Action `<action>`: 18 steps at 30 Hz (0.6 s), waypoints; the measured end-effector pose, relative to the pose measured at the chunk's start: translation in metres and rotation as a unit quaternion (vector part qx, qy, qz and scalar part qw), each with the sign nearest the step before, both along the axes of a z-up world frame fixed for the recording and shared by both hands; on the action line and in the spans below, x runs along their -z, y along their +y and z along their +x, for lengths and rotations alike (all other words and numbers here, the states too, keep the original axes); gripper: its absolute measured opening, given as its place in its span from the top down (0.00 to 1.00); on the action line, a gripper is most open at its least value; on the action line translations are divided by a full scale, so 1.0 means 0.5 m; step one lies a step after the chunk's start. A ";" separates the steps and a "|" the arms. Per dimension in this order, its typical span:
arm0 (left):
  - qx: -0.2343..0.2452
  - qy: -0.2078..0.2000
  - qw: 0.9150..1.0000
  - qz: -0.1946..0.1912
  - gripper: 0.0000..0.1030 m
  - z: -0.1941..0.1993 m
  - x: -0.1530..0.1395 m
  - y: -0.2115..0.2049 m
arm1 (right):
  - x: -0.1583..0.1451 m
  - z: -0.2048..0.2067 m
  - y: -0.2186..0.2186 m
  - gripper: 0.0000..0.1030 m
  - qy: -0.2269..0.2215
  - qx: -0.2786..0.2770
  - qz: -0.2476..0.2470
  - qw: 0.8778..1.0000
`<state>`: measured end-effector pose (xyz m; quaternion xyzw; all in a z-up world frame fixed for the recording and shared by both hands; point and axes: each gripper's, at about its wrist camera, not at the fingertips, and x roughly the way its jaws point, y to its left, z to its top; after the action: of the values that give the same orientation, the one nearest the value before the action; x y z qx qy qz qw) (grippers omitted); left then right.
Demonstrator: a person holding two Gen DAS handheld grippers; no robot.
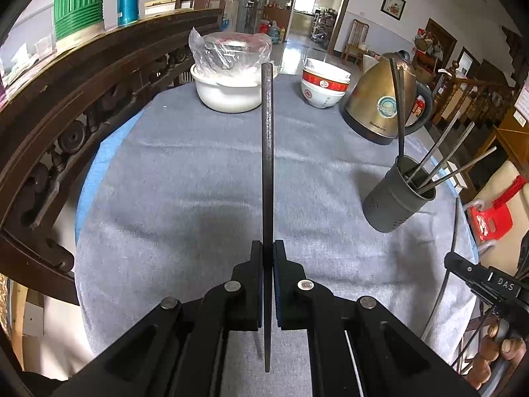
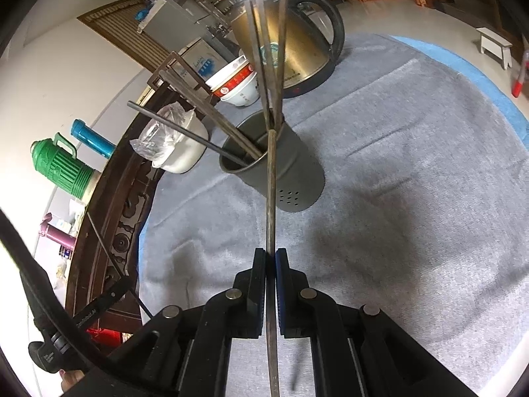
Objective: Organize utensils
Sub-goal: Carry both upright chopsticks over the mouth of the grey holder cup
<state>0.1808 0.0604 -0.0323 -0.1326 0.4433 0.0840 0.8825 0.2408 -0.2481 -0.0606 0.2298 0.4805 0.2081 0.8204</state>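
My left gripper is shut on a dark chopstick that points straight ahead above the grey cloth. A dark grey utensil holder with several chopsticks in it stands to the right. My right gripper is shut on another chopstick whose far end reaches the rim of the holder. Several chopsticks lean out of the holder. The right gripper's body shows at the right edge of the left wrist view.
A brass kettle, stacked red-and-white bowls and a white pot with a plastic bag stand at the far side of the grey cloth. A carved wooden rail runs along the left. Green and blue flasks sit beyond it.
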 end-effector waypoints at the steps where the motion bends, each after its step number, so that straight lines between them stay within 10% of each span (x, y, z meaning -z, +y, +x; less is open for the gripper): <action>1: 0.001 0.000 1.000 -0.001 0.94 0.001 0.001 0.000 | -0.001 -0.001 -0.002 0.94 -0.001 0.001 0.000 1.000; 18: 0.015 -0.002 1.000 0.016 0.94 0.018 -0.010 -0.038 | -0.026 0.002 -0.033 0.94 -0.023 0.017 0.016 0.999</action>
<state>0.1897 0.0415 -0.0276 -0.1118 0.4423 0.0776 0.8865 0.2420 -0.2645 -0.0474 0.2459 0.4546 0.2068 0.8307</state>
